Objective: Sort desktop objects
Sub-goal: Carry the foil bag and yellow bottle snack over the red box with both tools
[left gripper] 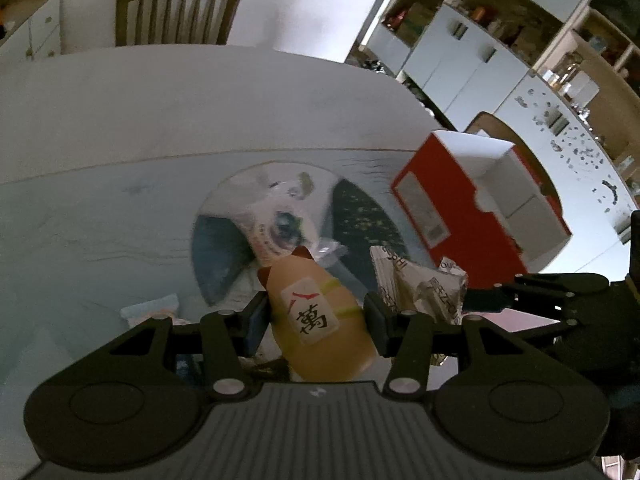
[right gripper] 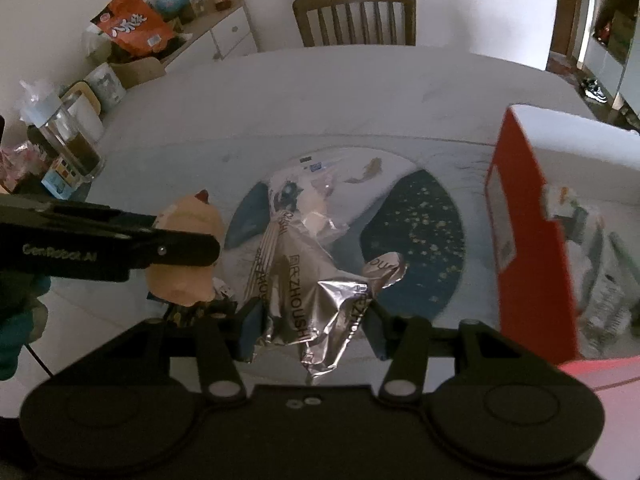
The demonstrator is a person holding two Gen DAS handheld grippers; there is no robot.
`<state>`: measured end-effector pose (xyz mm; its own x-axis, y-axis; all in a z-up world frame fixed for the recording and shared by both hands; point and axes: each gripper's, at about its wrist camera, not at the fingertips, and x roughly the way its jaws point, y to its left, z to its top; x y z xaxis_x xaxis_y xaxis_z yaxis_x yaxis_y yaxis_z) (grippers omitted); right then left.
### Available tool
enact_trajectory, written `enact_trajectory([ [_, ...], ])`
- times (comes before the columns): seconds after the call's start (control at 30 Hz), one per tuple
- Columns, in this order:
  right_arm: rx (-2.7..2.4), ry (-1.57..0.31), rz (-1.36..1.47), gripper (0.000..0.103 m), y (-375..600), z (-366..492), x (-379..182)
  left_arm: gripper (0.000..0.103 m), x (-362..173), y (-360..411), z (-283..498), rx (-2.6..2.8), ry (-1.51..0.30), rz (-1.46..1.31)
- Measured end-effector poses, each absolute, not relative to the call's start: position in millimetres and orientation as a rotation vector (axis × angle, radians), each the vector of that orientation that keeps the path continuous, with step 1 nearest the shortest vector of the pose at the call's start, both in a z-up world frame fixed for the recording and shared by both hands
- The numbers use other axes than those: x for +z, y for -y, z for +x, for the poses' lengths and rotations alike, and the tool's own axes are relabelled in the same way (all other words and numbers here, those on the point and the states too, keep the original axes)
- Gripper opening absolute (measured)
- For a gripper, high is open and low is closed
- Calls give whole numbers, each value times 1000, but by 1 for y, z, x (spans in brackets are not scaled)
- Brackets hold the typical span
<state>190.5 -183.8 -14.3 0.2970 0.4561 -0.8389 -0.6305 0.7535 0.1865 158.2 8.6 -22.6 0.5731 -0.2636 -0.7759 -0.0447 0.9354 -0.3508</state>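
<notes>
Left claw (left gripper: pixel 316 316): pinching the tan squishy toy (left gripper: pixel 320 320), pads on both flanks, clear above the tabletop (left gripper: pixel 120 120).
Right claw (right gripper: pixel 312 320): clamped on the crumpled foil wrapper (right gripper: pixel 320 312), also held aloft.
Destination: the open red box (left gripper: pixel 472 216), off to the right — my guess.
Doing it well: carry both high, one at a time over the rim, release inside.
Watch out: claws sit side by side; box wall is tall.
Around: round printed mat (right gripper: pixel 420 236) underneath, chair (right gripper: pixel 354 14) beyond.
</notes>
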Motion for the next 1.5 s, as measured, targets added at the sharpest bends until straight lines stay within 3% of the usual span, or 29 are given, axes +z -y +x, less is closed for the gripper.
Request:
enact_trajectory([
  [0.67, 633, -948, -184, 52, 268, 190, 36, 50, 33, 80, 165, -276, -871, -248],
  [1.5, 542, -942, -184, 51, 383, 257, 33, 50, 27, 210, 233, -370, -883, -160],
])
